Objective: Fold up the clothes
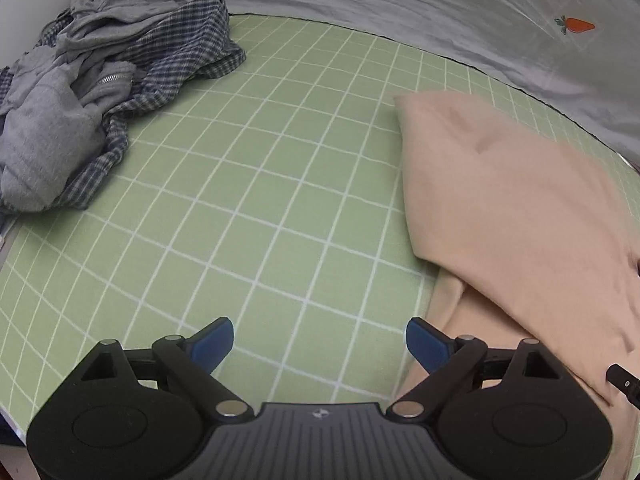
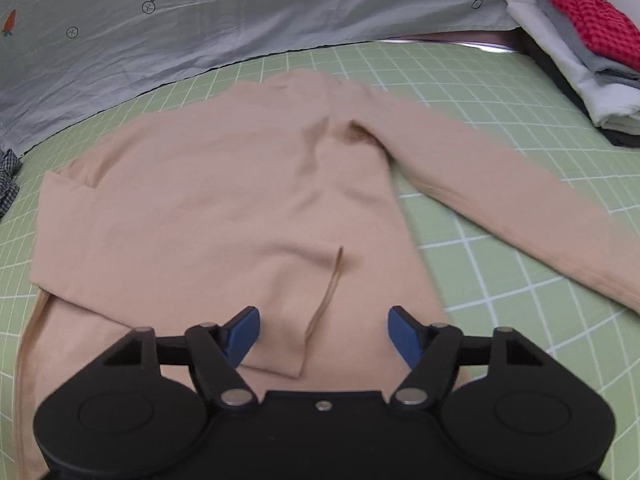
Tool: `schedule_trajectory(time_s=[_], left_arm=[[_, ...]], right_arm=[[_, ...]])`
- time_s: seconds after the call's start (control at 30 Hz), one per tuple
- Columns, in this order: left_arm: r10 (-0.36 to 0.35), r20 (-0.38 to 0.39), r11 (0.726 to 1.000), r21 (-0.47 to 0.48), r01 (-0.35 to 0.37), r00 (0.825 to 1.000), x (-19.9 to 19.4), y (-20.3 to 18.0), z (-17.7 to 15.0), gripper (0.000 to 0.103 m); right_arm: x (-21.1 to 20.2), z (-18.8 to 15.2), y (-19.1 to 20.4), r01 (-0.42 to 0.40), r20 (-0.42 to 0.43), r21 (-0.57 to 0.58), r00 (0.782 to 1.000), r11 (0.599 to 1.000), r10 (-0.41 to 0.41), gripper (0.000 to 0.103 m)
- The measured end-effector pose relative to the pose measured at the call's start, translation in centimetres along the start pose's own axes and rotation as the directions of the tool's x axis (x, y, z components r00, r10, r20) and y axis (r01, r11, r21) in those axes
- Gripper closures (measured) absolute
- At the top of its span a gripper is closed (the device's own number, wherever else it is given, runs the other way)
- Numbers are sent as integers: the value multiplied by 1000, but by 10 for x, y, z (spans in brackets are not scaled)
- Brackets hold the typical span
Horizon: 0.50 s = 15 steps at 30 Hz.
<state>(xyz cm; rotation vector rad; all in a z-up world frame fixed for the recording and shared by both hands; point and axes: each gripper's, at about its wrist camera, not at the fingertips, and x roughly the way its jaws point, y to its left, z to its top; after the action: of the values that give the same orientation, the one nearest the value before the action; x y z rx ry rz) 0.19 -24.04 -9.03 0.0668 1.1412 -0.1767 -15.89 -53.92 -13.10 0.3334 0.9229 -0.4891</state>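
A peach long-sleeved top (image 2: 208, 200) lies on the green grid mat (image 2: 500, 272). Its left sleeve is folded in across the body, the cuff (image 2: 276, 360) resting near me; the right sleeve (image 2: 520, 196) stretches out to the right. My right gripper (image 2: 322, 336) hovers open over the lower body of the top, nothing between its blue pads. In the left wrist view the same top (image 1: 512, 208) fills the right side. My left gripper (image 1: 320, 346) stands open over bare mat (image 1: 260, 184), just left of the top's edge.
A heap of unfolded clothes, a grey zip garment (image 1: 44, 120) on a blue checked shirt (image 1: 180, 56), lies at the mat's far left. A folded stack with a red checked piece (image 2: 592, 28) sits at the far right. A grey carrot-print sheet (image 2: 200, 20) borders the back.
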Motion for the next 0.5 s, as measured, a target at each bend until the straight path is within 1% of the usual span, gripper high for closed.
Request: schedule_trajectory(time_s=[0.07, 0.13, 0.17, 0.2, 0.23, 0.3, 0.37, 0.43, 0.47, 0.5], left_arm=[[-7, 2, 1000, 14, 7, 1000, 6, 0, 11, 9], [-20, -5, 1000, 9, 20, 1000, 16, 0, 21, 9], [-26, -10, 1000, 4, 26, 1000, 21, 0, 25, 9], [-32, -16, 999, 3, 32, 999, 26, -1, 28, 9], [-30, -17, 1000, 4, 30, 999, 29, -3, 31, 9], [-23, -17, 1000, 6, 23, 1000, 34, -6, 36, 9], [-17, -2, 1000, -1, 17, 1000, 35, -7, 39, 9], [-15, 9, 1000, -15, 15, 1000, 34, -6, 42, 9], [-12, 14, 1000, -22, 12, 1000, 34, -5, 43, 9], [-5, 19, 1000, -25, 6, 1000, 34, -5, 43, 8]], right_arm=[[4, 3, 8, -8, -1, -29, 1000, 1000, 8, 42], [7, 7, 16, -16, -2, -59, 1000, 998, 16, 64], [9, 8, 20, -20, -3, -73, 1000, 997, 20, 70], [10, 11, 24, -23, -3, -93, 1000, 995, 22, 87], [11, 14, 26, -22, -3, -122, 1000, 992, 22, 97], [9, 21, 30, -29, 2, -167, 1000, 986, 30, 99], [6, 30, 29, -48, 21, -187, 998, 981, 52, 100], [1, 45, 26, -52, 59, -211, 996, 976, 66, 100], [0, 53, 23, -42, 85, -216, 995, 975, 62, 100], [-1, 63, 15, -15, 119, -211, 992, 977, 41, 100]])
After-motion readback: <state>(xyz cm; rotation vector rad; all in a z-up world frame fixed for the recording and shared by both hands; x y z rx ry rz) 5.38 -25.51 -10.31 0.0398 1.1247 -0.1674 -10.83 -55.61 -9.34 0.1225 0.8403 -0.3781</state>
